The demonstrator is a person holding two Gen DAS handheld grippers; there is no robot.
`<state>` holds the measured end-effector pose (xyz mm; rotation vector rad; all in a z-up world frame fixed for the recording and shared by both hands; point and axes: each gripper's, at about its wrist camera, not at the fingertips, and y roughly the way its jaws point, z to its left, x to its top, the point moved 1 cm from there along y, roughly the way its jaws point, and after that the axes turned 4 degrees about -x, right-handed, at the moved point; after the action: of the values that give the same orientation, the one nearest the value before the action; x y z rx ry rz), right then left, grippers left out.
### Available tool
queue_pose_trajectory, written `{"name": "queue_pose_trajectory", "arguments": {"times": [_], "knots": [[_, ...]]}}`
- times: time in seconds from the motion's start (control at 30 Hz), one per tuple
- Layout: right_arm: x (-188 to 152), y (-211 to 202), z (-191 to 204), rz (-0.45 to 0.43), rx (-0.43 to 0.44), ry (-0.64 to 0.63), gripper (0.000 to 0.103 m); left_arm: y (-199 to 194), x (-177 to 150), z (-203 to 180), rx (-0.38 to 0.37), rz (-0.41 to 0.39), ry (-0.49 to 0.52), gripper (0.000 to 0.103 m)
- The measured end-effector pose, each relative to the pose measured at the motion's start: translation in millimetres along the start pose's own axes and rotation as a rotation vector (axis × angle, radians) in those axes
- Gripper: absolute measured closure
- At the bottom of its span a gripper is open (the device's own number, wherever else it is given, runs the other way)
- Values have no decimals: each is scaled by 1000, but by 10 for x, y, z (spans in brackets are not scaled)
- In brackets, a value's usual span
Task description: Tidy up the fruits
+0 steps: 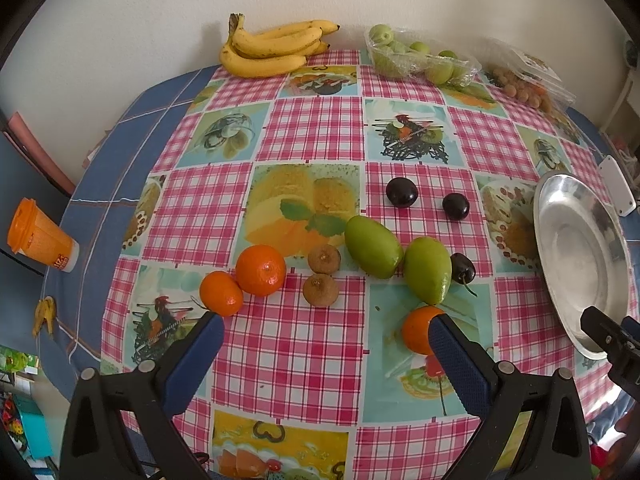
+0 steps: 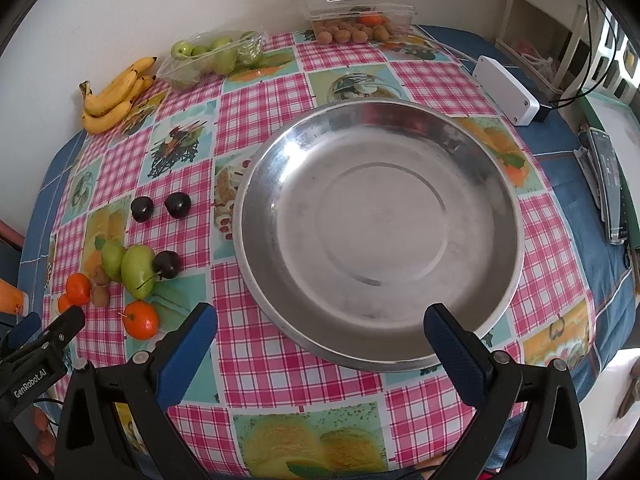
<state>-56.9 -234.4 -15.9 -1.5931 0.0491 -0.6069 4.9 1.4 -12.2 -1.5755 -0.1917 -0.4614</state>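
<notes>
Loose fruit lies on the checked tablecloth. In the left wrist view I see three mandarins (image 1: 260, 269), two brown kiwis (image 1: 324, 258), two green mangoes (image 1: 373, 246) and dark plums (image 1: 401, 192). My left gripper (image 1: 326, 330) is open and empty above the cloth; its right finger partly covers one mandarin (image 1: 416, 330). A steel plate (image 1: 576, 256) lies to the right. In the right wrist view my right gripper (image 2: 320, 320) is open and empty over the near rim of the plate (image 2: 496, 184), with the fruit (image 2: 138, 270) to its left.
Bananas (image 1: 272, 46), a bag of green fruit (image 1: 416, 58) and a clear box of small brown fruit (image 2: 360, 20) sit along the far edge by the wall. An orange cup (image 1: 40, 236) stands at the left. A white box (image 2: 506, 90) and a remote (image 2: 610, 184) lie to the right.
</notes>
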Motion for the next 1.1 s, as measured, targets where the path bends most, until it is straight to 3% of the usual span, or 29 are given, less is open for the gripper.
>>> {"name": "queue_pose_trajectory", "arguments": {"times": [1.1], "knots": [[8, 14, 22, 1, -6, -4, 0, 2, -4, 0, 0, 6, 3, 0]]}}
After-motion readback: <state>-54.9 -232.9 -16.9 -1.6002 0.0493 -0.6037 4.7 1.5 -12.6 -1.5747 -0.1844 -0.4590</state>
